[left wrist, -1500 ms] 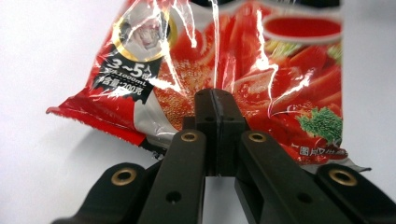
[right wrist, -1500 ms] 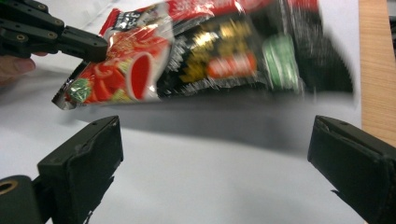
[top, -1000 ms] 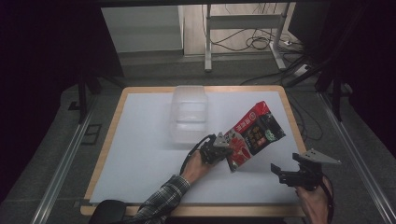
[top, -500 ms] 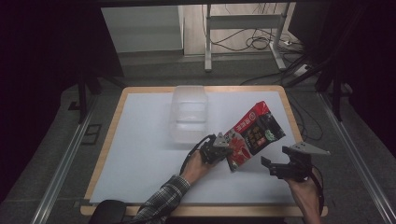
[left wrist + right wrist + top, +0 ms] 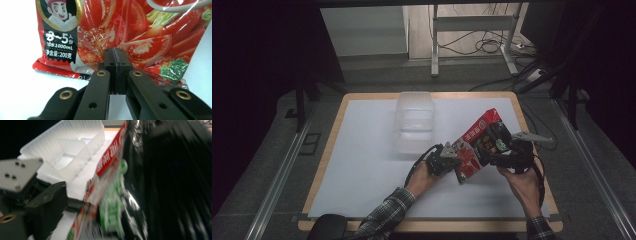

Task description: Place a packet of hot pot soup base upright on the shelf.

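Since the earlier frame, the right hand-held gripper (image 5: pixel 507 159) has travelled from near the table's right edge to the red food packet (image 5: pixel 477 145), its jaws having just been closing; whether they grip cannot be told. The left hand-held gripper (image 5: pixel 451 159) is clenched on the packet's lower edge (image 5: pixel 62 72). The packet stands tilted above the white table (image 5: pixel 362 165), near the clear plastic container (image 5: pixel 414 120). Open surface lies left.

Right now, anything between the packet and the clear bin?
Nothing visible. The packet hangs between the left gripper, shut on its bottom edge, and the right gripper at its other side. White table lies bare up to the bin.
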Demonstrator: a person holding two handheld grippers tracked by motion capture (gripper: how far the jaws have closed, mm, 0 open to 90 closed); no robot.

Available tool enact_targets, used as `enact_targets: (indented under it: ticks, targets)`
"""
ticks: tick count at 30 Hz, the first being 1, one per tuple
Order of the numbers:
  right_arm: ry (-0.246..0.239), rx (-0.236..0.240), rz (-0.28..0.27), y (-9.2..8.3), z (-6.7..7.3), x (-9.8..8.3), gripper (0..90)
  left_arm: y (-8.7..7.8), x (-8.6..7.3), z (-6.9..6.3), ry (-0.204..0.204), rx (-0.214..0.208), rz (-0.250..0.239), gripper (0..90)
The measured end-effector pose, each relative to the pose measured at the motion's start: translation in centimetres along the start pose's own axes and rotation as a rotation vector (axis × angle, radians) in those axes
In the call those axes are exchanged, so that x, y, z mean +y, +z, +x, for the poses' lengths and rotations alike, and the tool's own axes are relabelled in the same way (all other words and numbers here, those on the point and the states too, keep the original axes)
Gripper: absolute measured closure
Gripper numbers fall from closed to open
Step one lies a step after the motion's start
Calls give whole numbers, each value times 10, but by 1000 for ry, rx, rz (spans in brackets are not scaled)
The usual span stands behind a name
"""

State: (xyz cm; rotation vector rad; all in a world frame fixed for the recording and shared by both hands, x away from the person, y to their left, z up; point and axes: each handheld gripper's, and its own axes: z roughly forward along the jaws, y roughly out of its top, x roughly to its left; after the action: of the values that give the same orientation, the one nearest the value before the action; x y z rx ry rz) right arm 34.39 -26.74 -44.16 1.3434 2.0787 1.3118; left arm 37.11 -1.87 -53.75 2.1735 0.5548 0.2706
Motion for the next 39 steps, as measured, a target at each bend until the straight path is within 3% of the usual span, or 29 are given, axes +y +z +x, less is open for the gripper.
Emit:
enact_targets:
  ticks: [7, 11, 17, 20, 22, 27, 31, 33, 39]
  targets:
    - [1, -16, -25, 7, 5, 8, 284, -1, 0, 2, -6, -9, -1, 900]
    - [11, -16, -44, 10, 5, 11, 464, 0, -1, 0, -15, -1, -9, 900]
    - [12, -74, -47, 11, 5, 13, 695, -3, -1, 2, 8, 14, 19, 891]
    - [44, -54, -55, 10, 4, 13, 727, -3, -2, 4, -40, -14, -1, 851]
    - [53, -47, -62, 9, 3, 14, 738, -5, -3, 5, -19, -21, 19, 821]
    - [68, -28, -67, 6, 2, 19, 747, -9, -4, -3, -33, -45, 6, 773]
    - [71, -23, -70, 4, 3, 23, 749, -19, -3, -5, -12, -55, 11, 717]
    - [72, -20, -71, 3, 4, 25, 750, -21, -2, -7, -28, -60, -1, 677]
    - [64, -15, -69, 1, 7, 35, 752, -34, -9, -14, -12, -64, 8, 570]
